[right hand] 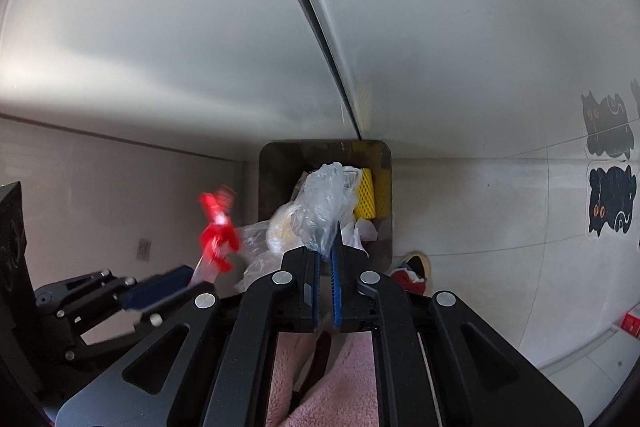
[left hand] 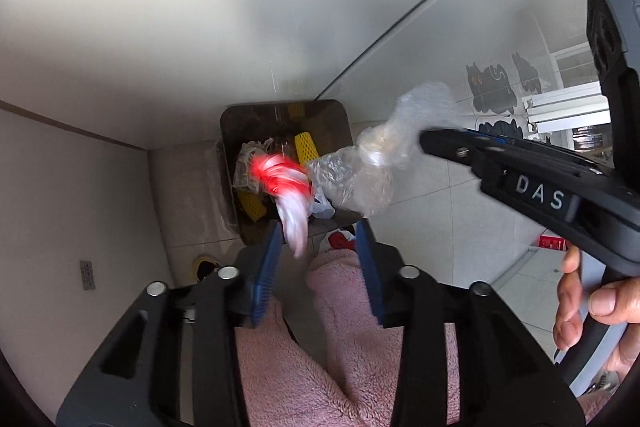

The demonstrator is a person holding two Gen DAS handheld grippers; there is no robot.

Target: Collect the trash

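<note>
A dark rectangular trash bin [left hand: 240, 131] stands on the floor in a wall corner, holding yellow foam netting [left hand: 306, 149] and crumpled wrappers; it also shows in the right wrist view [right hand: 268, 183]. My left gripper [left hand: 320, 247] is open above the bin's near edge; a blurred red and white wrapper [left hand: 282, 183] is in the air just beyond its fingers. My right gripper [right hand: 327, 251] is shut on a crumpled clear plastic bag [right hand: 320, 203] and holds it over the bin. The bag [left hand: 372, 163] and right gripper [left hand: 430, 139] also show in the left wrist view.
White walls meet behind the bin. Black cat stickers [right hand: 610, 203] are low on the right wall. The person's pink fleece legs [left hand: 344, 347] are below the grippers. More red and white litter [right hand: 406, 277] lies on the tiled floor by the bin.
</note>
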